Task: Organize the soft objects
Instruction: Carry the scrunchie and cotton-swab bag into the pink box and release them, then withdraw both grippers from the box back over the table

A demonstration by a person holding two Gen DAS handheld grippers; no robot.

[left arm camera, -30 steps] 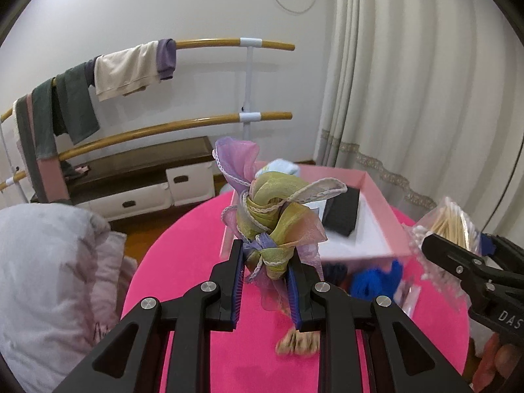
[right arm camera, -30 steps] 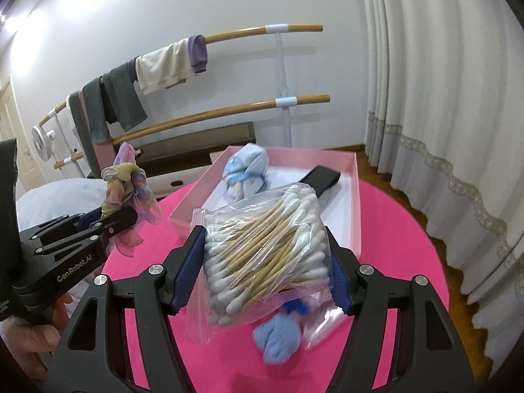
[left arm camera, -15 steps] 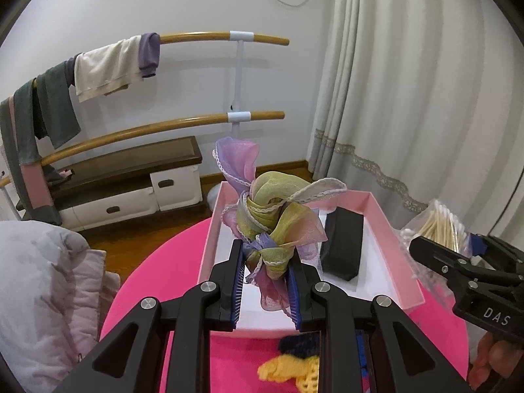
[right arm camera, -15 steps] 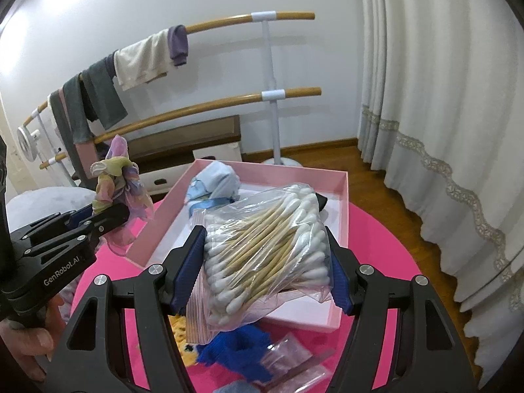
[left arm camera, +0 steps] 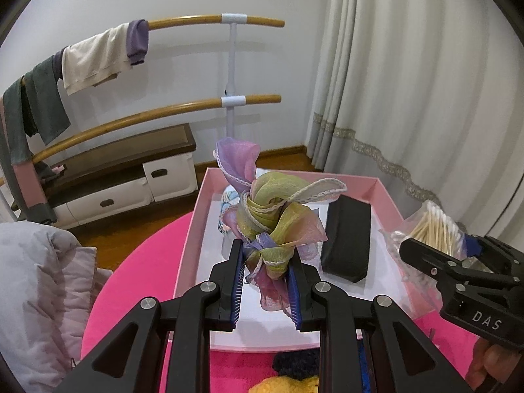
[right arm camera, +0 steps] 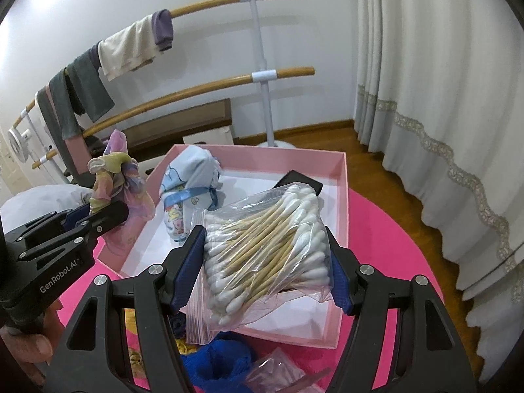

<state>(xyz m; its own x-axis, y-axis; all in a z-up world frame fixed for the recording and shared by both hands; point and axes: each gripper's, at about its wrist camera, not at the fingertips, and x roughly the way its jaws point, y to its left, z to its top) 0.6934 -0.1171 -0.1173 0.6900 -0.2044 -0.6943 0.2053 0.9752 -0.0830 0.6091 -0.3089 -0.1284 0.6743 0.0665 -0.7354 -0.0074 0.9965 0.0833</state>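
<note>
My left gripper [left arm camera: 266, 255] is shut on a sheer pastel ribbon scrunchie [left arm camera: 271, 216] and holds it above the near part of the pink box [left arm camera: 193, 229]. The scrunchie also shows in the right wrist view [right arm camera: 118, 177]. My right gripper [right arm camera: 267, 245] is shut on a clear bag of cotton swabs [right arm camera: 265, 249], held above the box's near right side [right arm camera: 340, 229]. It shows in the left wrist view [left arm camera: 429, 226]. Inside the box lie a light blue cloth bundle [right arm camera: 186, 193] and a black folded item [left arm camera: 347, 239].
The box sits on a round pink table [right arm camera: 386, 235]. At the table's near edge lie blue [right arm camera: 219, 363], dark and yellow [left arm camera: 285, 386] soft items and a small plastic packet [right arm camera: 278, 373]. A grey quilt [left arm camera: 36, 288] is at left. Rails with hung clothes [left arm camera: 98, 52] and curtains [right arm camera: 435, 98] stand behind.
Both grippers have moved forward with their loads, from over the pink table to above the pink box. The box now fills more of both views.
</note>
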